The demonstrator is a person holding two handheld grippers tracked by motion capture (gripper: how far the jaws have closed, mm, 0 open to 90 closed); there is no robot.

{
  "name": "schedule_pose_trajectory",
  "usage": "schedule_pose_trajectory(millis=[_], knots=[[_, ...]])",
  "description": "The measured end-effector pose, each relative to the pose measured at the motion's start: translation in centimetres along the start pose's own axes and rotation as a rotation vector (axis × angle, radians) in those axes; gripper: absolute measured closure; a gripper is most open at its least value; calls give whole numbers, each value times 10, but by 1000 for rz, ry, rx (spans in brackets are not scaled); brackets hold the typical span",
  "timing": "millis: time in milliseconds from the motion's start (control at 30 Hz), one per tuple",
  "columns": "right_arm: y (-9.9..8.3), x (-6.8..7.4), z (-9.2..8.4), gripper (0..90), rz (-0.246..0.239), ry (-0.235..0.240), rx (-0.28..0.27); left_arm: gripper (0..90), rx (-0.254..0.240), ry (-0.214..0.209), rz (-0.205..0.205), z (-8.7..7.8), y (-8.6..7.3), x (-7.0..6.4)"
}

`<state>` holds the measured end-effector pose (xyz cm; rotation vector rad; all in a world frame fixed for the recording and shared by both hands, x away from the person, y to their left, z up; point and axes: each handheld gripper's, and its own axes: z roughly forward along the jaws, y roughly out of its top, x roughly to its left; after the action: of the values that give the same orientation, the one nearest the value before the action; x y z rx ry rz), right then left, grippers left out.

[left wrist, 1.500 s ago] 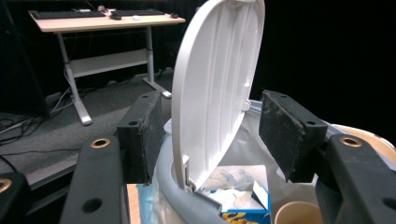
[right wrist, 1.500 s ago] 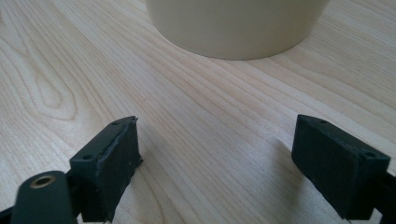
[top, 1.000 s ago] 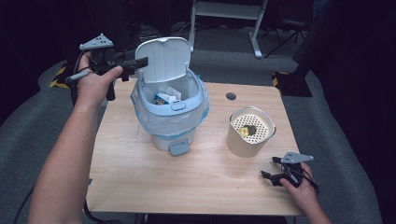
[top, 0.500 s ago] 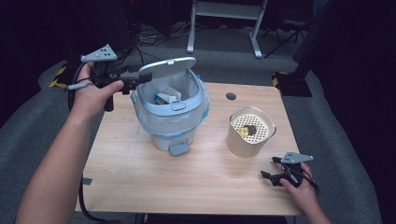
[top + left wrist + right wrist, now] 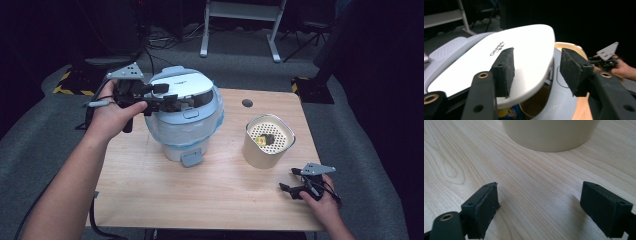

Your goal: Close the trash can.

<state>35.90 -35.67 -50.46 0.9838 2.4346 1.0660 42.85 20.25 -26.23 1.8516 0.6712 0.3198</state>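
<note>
1. A light wooden surface [image 5: 150, 190] carries a pale blue and white appliance [image 5: 184, 127], a rice-cooker-like pot with a hinged lid, standing toward the left-centre.
2. The lid [image 5: 182, 89] is lowered almost flat over the pot body, though in the left gripper view a gap remains under its front edge, and a cream-coloured inner wall and a bit of colourful packaging show through it.
3. The left hand-held gripper [image 5: 167, 100] sits at the lid's left front edge, held by the person's left hand [image 5: 114, 115], whose forearm comes up from the bottom left.
4. In the left gripper view the jaws stand apart, released: one pad [image 5: 505, 71] lies over the white lid top beside its printed lettering, and the other pad [image 5: 572, 70] sits off past the lid's rim (whether either pad touches the lid I cannot tell).
5. A cream cylindrical container [image 5: 268, 142] with a perforated top stands to the right of the appliance, well apart from it; something small and yellow and dark rests on the perforated top.
6. The right hand-held gripper [image 5: 292, 189] rests low near the surface's front right edge, held by the right hand [image 5: 320, 200], near the cream container and not touching it.
7. In the right gripper view its jaws are spread wide with bare wood between them, grasping nothing, and the container's base [image 5: 549, 135] lies ahead.
8. A small dark round hole [image 5: 247, 103] marks the surface near its far edge.
</note>
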Motion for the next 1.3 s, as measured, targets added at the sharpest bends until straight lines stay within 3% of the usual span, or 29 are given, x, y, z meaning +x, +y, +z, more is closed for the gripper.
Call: schedule_pose_trajectory(millis=[33, 100, 200, 300, 400, 467, 567, 833, 900, 1000, 1067, 1167, 1300], knots=[[0, 0, 0, 152, 0, 0, 0, 485, 25, 17, 3, 3, -1, -1], [0, 0, 0, 152, 1, 1, -1, 491, 49, 5, -17, 7, -2, -1], [0, 0, 0, 152, 0, 0, 0, 531, 83, 20, -27, 13, -3, -1], [0, 0, 0, 152, 0, 0, 0, 555, 99, 24, -36, 18, -5, 0], [0, 0, 0, 152, 0, 0, 0, 575, 80, 39, -36, 21, -6, 1], [0, 0, 0, 152, 0, 0, 0, 607, 85, 63, -17, 23, -5, -1], [0, 0, 0, 152, 0, 0, 0, 641, 90, 125, 46, 28, -5, -6], [0, 0, 0, 152, 0, 0, 0, 671, 137, 125, 42, 33, 3, -11], [0, 0, 0, 152, 0, 0, 0, 719, 118, 107, 47, 34, 1, -8], [0, 0, 0, 152, 1, 0, 0, 873, 115, 78, 60, 35, 1, -8], [0, 0, 0, 152, 0, 0, 0, 890, 110, 77, 65, 37, 1, -9], [0, 0, 0, 152, 1, 0, 1, 894, 109, 29, 29, 40, 1, -12], [0, 0, 0, 152, 1, 0, 1, 897, 144, 73, 51, 43, 6, -18]])
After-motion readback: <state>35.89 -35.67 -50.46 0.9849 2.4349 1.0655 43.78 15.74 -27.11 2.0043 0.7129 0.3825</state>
